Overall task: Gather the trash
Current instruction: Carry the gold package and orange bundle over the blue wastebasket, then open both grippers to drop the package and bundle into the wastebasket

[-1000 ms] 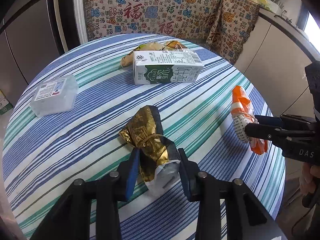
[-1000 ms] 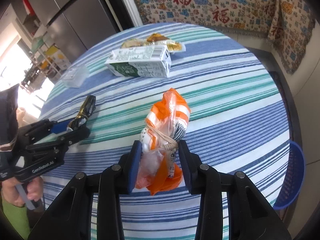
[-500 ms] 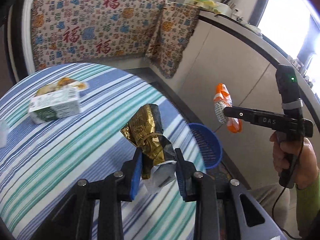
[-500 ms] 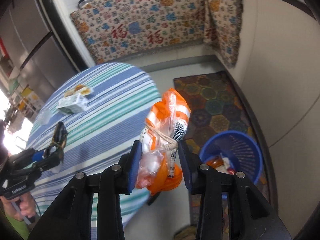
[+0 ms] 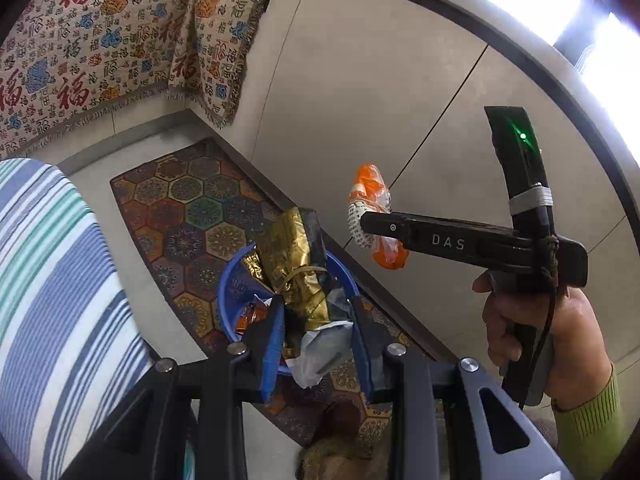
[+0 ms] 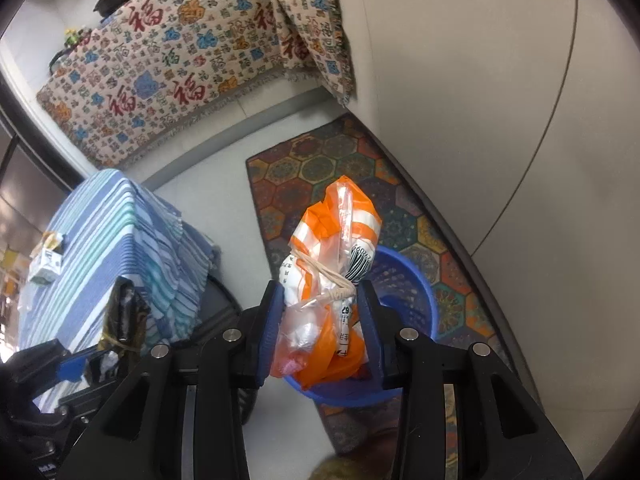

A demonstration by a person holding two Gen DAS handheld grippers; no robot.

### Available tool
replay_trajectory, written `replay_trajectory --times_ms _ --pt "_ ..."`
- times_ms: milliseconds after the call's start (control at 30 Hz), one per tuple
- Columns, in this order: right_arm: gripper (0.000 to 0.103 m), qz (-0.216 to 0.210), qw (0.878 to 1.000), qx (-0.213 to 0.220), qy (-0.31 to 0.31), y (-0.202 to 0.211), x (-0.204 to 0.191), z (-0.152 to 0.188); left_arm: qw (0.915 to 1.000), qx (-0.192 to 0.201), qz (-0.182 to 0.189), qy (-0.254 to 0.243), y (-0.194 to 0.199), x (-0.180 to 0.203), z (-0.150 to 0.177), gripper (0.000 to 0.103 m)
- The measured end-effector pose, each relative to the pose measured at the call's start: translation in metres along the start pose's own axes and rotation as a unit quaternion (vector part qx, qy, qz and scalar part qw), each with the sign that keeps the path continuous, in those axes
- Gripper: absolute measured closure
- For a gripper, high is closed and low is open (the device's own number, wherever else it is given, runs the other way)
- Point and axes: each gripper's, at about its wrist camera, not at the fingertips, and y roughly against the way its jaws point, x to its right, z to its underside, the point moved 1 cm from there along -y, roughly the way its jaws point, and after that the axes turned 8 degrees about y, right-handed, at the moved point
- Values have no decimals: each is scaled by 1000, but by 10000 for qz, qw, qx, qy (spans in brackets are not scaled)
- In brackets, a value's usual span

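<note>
Blue plastic of the trash basket shows only in part in the left wrist view, at the lower middle of the frame, since a gold and black foil bag hangs in front of it; the scraps inside the basket are too hidden to name. The left gripper has its jaws closed on the lower end of that foil bag after closing a little further on it just now, and the gripper's arms are cut off by the bottom edge. To the right of centre, the right gripper shows side-on, a hand in a green sleeve around its handle, and an orange and white plastic bag is held at its tip.

Seen from the right wrist, the right gripper has its jaws closed on the orange and white plastic bag, held narrow, directly over the basket, which the bag half covers. At the lower left the left gripper is dark and partly cut off, with the foil bag in it.

Counted: two grippers, two bags, one basket, one patterned rug, one striped tablecloth, and on it at the far left one small carton, blurred
</note>
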Motion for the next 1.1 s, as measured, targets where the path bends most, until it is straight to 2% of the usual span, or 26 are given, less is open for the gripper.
replay_trajectory --times_ms 267,633,667,700,733,800,967,1100 --pt "65 -157 9984 -152 -514 -33 43 16 9995 -324 -43 -11 -70 5 -1 72" --pt "61 -224 9968 -173 -750 -45 66 13 9989 -437 -114 -121 -119 10 -1 70" --pt "56 -249 9965 -154 -782 -46 66 12 9990 -416 -130 -137 -123 10 -2 69" --pt "37 -275 9961 -126 -834 -47 67 12 9990 -398 -144 -134 -126 10 -2 65" --pt "25 -272 9956 -81 -891 -47 68 12 9989 -427 -143 -112 -131 8 -2 55" --pt "25 -231 9953 -4 -941 -45 69 12 9988 -454 -168 -43 -136 4 -4 47" --pt "24 52 9955 169 -929 -34 71 9 9991 -329 -277 67 -120 -3 -1 47" --pt "18 271 9960 326 -785 -23 64 6 9995 -108 -310 -38 -79 3 2 47"
